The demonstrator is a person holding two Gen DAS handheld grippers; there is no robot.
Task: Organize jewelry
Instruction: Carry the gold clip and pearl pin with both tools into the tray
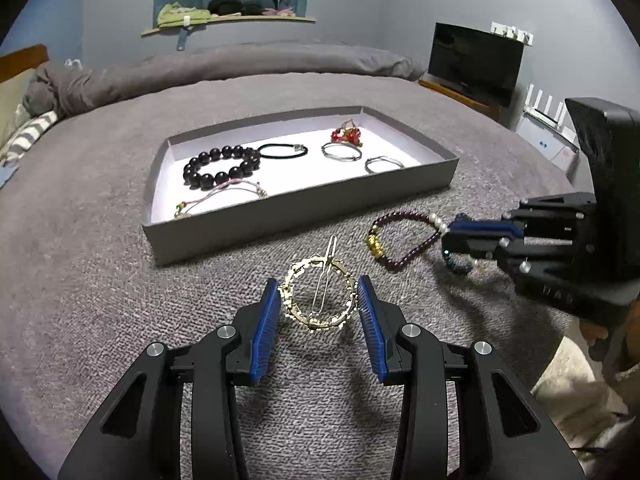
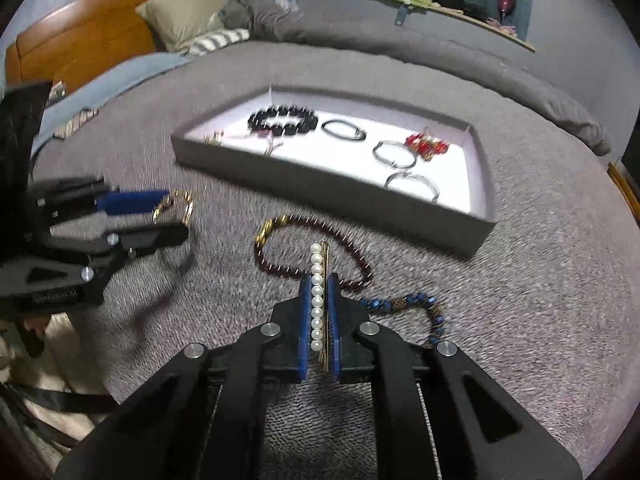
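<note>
My left gripper (image 1: 318, 280) is shut on a gold ring-shaped hair clip (image 1: 318, 300), both blue pads touching its rim, just above the grey bedspread. From the right wrist view that left gripper (image 2: 176, 216) holds the gold clip (image 2: 176, 204) at the left. My right gripper (image 2: 320, 278) is shut on a pearl hairpin (image 2: 317, 280) that lies lengthwise between the pads. A purple bead bracelet with a gold charm (image 2: 320, 228) and a blue bead bracelet (image 2: 420, 304) lie on the bedspread by it. The grey tray (image 1: 280, 220) stands beyond.
The tray holds a black bead bracelet (image 1: 220, 166), a black hair tie (image 1: 282, 151), two silver bangles (image 1: 342, 151), a red ornament (image 1: 346, 134) and a pink cord bracelet (image 1: 224, 198). A rolled duvet (image 1: 240, 68) lies behind, and a TV (image 1: 474, 62) stands at the right.
</note>
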